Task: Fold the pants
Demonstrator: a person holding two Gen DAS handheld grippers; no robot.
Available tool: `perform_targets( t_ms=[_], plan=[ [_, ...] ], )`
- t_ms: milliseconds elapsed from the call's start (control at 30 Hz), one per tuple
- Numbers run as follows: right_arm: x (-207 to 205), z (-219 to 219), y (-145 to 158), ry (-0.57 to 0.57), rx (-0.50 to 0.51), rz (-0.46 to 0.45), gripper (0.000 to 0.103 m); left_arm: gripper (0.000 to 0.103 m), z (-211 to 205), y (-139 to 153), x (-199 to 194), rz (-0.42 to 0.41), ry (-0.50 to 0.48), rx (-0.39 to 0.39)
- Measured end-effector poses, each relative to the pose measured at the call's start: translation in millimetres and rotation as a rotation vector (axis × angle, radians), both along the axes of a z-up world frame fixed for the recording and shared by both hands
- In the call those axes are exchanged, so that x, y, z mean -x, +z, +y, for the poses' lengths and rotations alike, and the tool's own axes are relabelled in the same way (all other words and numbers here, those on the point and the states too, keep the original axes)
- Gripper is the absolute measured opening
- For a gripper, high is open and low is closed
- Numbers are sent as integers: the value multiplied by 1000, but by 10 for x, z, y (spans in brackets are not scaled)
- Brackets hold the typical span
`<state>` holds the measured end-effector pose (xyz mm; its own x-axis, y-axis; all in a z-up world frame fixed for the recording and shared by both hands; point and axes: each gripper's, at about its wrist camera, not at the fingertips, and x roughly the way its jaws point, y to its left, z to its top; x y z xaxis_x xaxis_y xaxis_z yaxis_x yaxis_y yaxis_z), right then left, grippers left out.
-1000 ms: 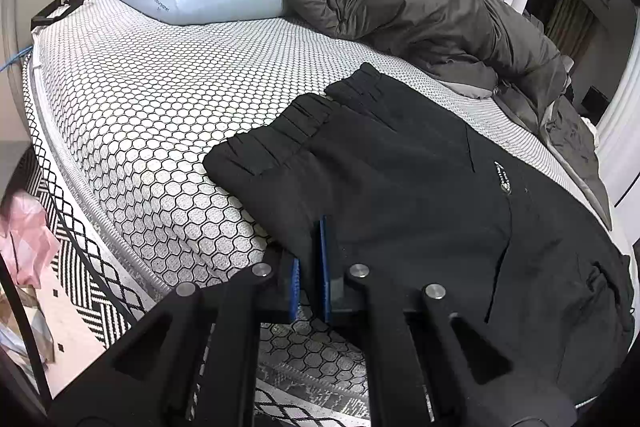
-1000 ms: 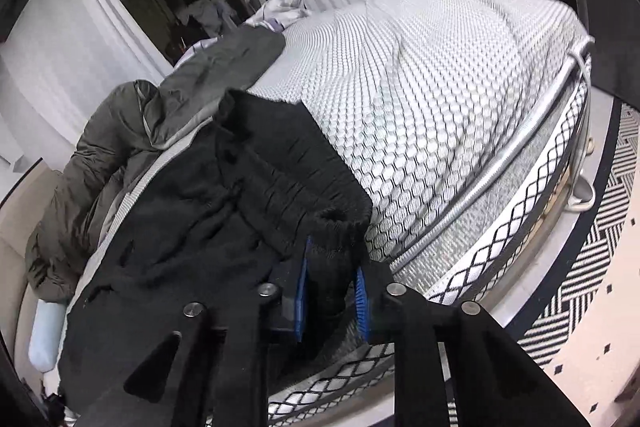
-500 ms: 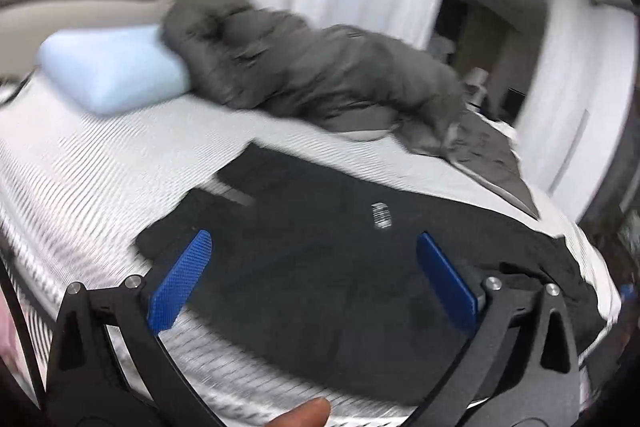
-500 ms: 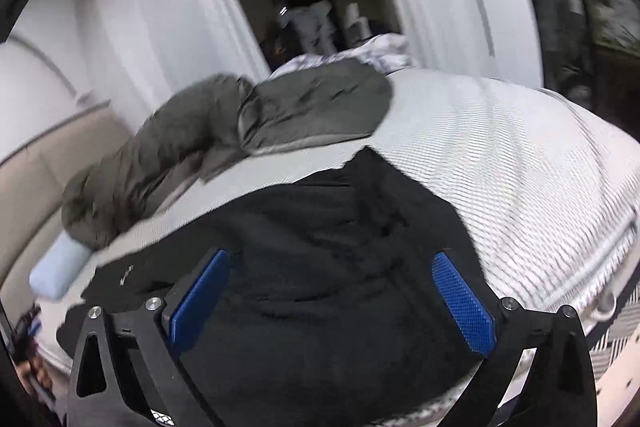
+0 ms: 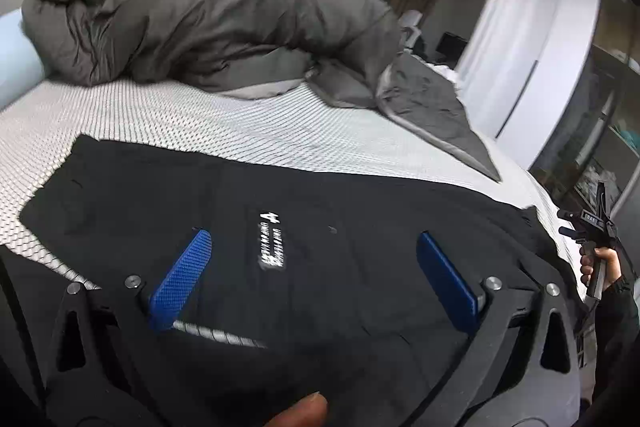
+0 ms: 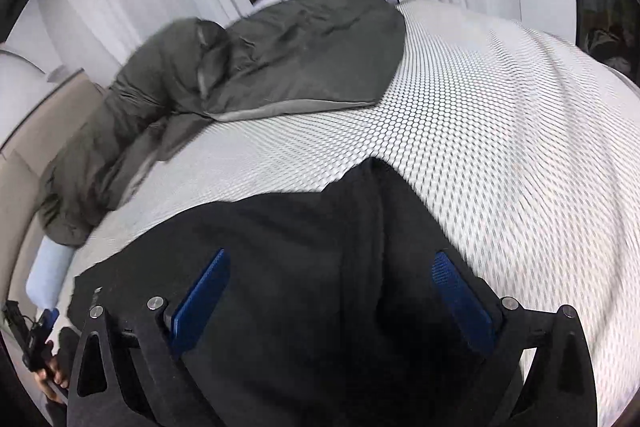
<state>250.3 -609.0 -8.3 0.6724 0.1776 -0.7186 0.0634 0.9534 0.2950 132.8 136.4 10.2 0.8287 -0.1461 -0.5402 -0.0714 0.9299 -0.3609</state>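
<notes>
The black pants (image 5: 360, 211) lie flat across the bed, a white printed logo (image 5: 272, 247) facing up. My left gripper (image 5: 314, 267) hovers over them, wide open, with nothing between its blue pads (image 5: 180, 279). In the right wrist view, the pants (image 6: 300, 235) end in a pointed corner toward the bed's middle. My right gripper (image 6: 332, 299) hangs above them, also wide open and holding nothing. Each view catches the other gripper at its edge, held in a hand: the right gripper (image 5: 592, 227) and the left gripper (image 6: 32, 335).
A bunched grey duvet (image 5: 200, 15) lies along the far side of the bed (image 5: 240, 123), which has a white honeycomb cover. A pale blue pillow (image 6: 48, 275) sits by the headboard. White curtains and a dark doorway stand behind. A thumb tip (image 5: 304, 411) shows at the bottom.
Both grippers were shut on the pants' near edge a second ago. They have opened wide, let go of the fabric and swung up and sideways above the pants.
</notes>
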Motion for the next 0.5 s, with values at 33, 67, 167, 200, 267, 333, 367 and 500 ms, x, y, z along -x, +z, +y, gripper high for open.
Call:
perform_targets(
  t_ms=[33, 67, 167, 200, 267, 333, 367, 500],
  plan=[
    [-162, -18, -48, 1, 7, 14, 102, 102, 50, -51, -82, 18, 18, 0],
    [-344, -28, -117, 4, 17, 36, 102, 102, 103, -103, -162, 35, 45, -1],
    [-791, -25, -347, 15, 38, 117, 72, 102, 278, -246, -315, 81, 103, 20],
    [-924, -11, -432, 36, 33, 163, 32, 102, 316, -277, -361, 95, 115, 38],
    [-1094, 34, -499, 79, 34, 195, 7, 102, 387, -308, -386, 111, 126, 42],
    [-1239, 121, -374, 82, 132, 130, 5, 102, 427, -310, -344, 111, 136, 9],
    [-1282, 118, -323, 61, 166, 100, 5, 102, 437, -293, -329, 105, 148, -18],
    [-1590, -50, -163, -72, 211, 9, 5, 102, 509, -278, -252, 89, 183, -51]
  ],
)
